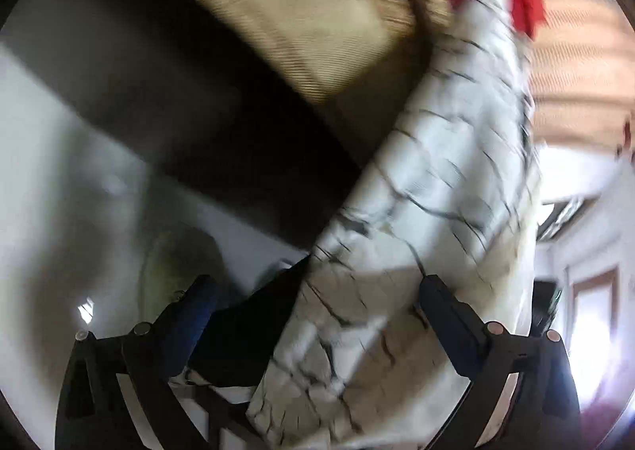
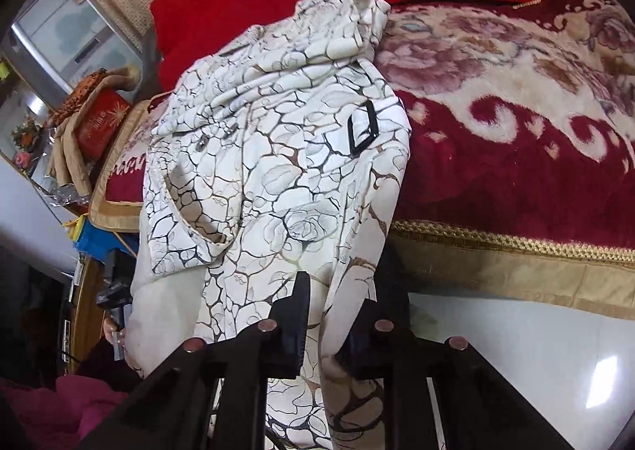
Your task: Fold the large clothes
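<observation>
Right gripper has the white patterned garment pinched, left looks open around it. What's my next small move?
Probably close the left gripper: its jaws stand wide with the white garment passing between them, ungripped. The right gripper is shut on a hanging fold while the rest drapes off the red blanket. A second grip lets you spread it.

A white garment (image 2: 278, 156) printed with dark crackle lines and rose outlines is lying bunched and partly draped over the edge of the bed (image 2: 516, 172), its lower part hanging down. A black buckle (image 2: 363, 130) is showing on its upper side.
</observation>
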Motion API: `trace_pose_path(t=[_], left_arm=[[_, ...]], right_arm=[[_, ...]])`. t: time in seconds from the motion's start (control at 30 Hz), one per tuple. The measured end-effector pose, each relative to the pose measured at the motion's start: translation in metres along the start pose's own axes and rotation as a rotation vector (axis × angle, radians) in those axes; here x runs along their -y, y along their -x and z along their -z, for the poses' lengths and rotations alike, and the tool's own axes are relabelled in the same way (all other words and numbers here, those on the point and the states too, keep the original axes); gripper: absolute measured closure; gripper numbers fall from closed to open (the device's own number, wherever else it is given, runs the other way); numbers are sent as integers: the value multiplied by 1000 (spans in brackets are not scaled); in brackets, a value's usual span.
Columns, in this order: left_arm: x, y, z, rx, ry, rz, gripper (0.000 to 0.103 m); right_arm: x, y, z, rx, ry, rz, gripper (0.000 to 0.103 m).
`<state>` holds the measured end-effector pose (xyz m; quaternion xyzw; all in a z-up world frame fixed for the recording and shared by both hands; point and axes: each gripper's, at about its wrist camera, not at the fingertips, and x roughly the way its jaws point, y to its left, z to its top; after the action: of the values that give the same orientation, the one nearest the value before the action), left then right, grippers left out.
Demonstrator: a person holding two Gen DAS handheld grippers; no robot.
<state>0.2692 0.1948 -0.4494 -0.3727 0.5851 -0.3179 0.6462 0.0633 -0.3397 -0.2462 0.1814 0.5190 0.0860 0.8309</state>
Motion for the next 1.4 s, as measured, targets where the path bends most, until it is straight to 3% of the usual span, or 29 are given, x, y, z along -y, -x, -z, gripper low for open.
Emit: trace_pose_path(t=[0.1, 0.23, 0.27, 0.3, 0.37, 0.4, 0.47, 0.5, 0.53, 0.63, 0.87, 0.97, 1.03, 1.2, 1.3, 1.4], left_arm=[[-14, -11, -5, -41, 66, 91, 2], [3, -10, -1, -38, -34, 147, 3], [6, -6, 1, -28, -49, 170, 8], [11, -3, 1, -18, -60, 195, 16], [22, 6, 0, -9, -74, 224, 66], [28, 8, 0, -8, -83, 215, 75], [44, 13, 0, -4, -123, 194, 88], [53, 17, 1, -2, -143, 183, 90], [61, 22, 1, 3, -162, 181, 91], [88, 39, 5, 36, -224, 202, 93], [134, 87, 17, 128, -310, 251, 97], [168, 107, 35, 155, -401, 205, 98], [195, 97, 44, 138, -468, 169, 98], [222, 84, 81, 21, -588, 19, 79], [204, 73, 86, -31, -558, -73, 72], [178, 71, 72, -46, -475, -97, 68]], right_arm=[[5, -5, 1, -46, -43, -4, 82], [10, -7, 1, -69, -71, -13, 78], [10, -8, 1, -78, -75, -19, 75], [11, -9, 1, -87, -79, -27, 68], [9, -11, 1, -94, -75, -38, 64], [7, -11, 2, -88, -63, -42, 64], [-1, -9, 2, -69, -19, -25, 76], [-5, -7, 2, -60, 8, -5, 88], [-9, -6, 1, -56, 23, 10, 92], [-13, 2, -4, -36, 18, -9, 96], [-33, 36, -13, 77, 14, -189, 97], [-41, 39, -14, 77, 33, -194, 96], [-42, 35, -13, 64, 40, -173, 96], [-37, 27, -11, 33, 19, -160, 96], [-34, 27, -11, 26, 10, -165, 96], [-30, 23, -13, 6, -3, -171, 96]])
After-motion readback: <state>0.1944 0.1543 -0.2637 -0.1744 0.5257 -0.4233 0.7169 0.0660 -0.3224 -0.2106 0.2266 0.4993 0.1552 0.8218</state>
